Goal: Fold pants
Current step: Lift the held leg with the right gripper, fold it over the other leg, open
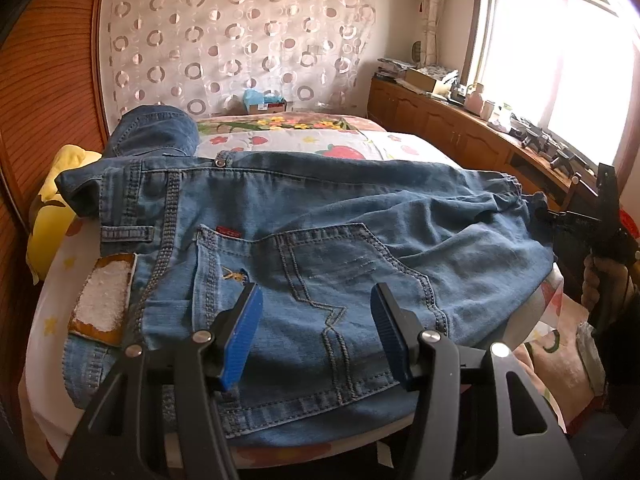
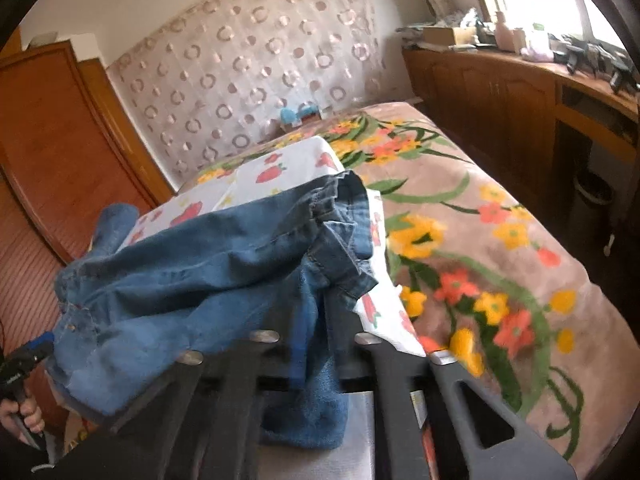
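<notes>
Blue denim pants (image 1: 320,232) lie across the near end of the bed, back pockets up, waistband at the left with a white patch label (image 1: 105,300). One leg end (image 1: 154,130) bunches up at the far left. My left gripper (image 1: 316,316) is open, its blue pads just above the back pocket, holding nothing. My right gripper (image 2: 316,320) is shut on the pants' leg fabric (image 2: 224,256) and lifts it off the bed; the denim hides its fingertips. It also shows at the right edge of the left wrist view (image 1: 560,216), clamped on the pants' right end.
The bed carries a white strawberry sheet (image 1: 332,142) over a brown floral blanket (image 2: 500,240). A yellow cushion (image 1: 50,208) lies at the left by the wooden wardrobe (image 1: 44,92). A cluttered wooden cabinet (image 1: 460,128) runs under the window on the right.
</notes>
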`<move>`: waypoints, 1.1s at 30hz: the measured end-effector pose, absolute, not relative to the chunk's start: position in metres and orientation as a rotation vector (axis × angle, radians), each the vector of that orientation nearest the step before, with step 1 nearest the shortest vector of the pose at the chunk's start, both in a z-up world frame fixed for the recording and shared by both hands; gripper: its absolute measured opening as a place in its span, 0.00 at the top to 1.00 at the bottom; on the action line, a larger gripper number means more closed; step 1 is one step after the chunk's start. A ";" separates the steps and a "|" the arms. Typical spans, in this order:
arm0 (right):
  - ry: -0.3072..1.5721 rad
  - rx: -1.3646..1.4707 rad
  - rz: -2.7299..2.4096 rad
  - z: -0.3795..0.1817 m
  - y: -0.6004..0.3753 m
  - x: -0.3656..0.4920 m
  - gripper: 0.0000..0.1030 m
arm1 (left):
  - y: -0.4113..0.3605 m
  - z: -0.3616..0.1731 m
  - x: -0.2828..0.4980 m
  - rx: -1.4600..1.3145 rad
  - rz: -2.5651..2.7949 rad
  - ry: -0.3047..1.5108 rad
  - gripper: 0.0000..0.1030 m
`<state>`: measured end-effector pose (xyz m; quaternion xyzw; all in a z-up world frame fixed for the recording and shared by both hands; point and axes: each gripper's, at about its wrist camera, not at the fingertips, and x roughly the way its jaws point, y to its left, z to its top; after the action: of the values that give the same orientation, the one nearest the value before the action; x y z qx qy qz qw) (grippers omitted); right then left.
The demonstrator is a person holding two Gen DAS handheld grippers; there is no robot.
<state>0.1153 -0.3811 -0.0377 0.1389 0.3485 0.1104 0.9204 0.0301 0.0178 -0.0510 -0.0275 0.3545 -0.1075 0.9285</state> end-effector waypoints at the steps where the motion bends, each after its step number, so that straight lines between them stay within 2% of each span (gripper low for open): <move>1: 0.711 0.274 0.226 -0.036 -0.380 0.115 0.98 | 0.018 -0.051 0.030 -0.057 -0.220 0.726 0.46; 9: 0.623 0.222 0.323 0.007 -0.354 0.109 1.00 | 0.019 -0.050 0.028 -0.067 -0.213 0.713 0.46; 18: 0.496 0.046 0.621 0.091 -0.225 0.107 1.00 | 0.037 -0.036 0.014 -0.085 -0.183 0.666 0.46; 25: 0.492 -0.021 0.855 0.114 -0.118 0.095 1.00 | 0.063 -0.028 0.005 -0.108 -0.143 0.647 0.46; 27: 0.526 -0.060 0.870 0.108 -0.101 0.098 0.88 | 0.067 -0.029 0.005 -0.115 -0.134 0.649 0.46; 28: 0.540 -0.077 0.871 0.103 -0.095 0.100 0.66 | 0.069 -0.030 0.005 -0.118 -0.131 0.652 0.46; 29: 0.543 -0.081 0.862 0.098 -0.092 0.103 0.50 | 0.071 -0.031 0.005 -0.120 -0.130 0.654 0.46; 33: 0.581 -0.086 0.838 0.076 -0.093 0.113 0.48 | 0.073 -0.038 0.009 -0.130 -0.128 0.670 0.46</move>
<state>0.1129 -0.0930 0.0762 -0.0410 0.2780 0.4011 0.8719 0.0088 0.0730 -0.0380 -0.0639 0.3284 -0.0627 0.9403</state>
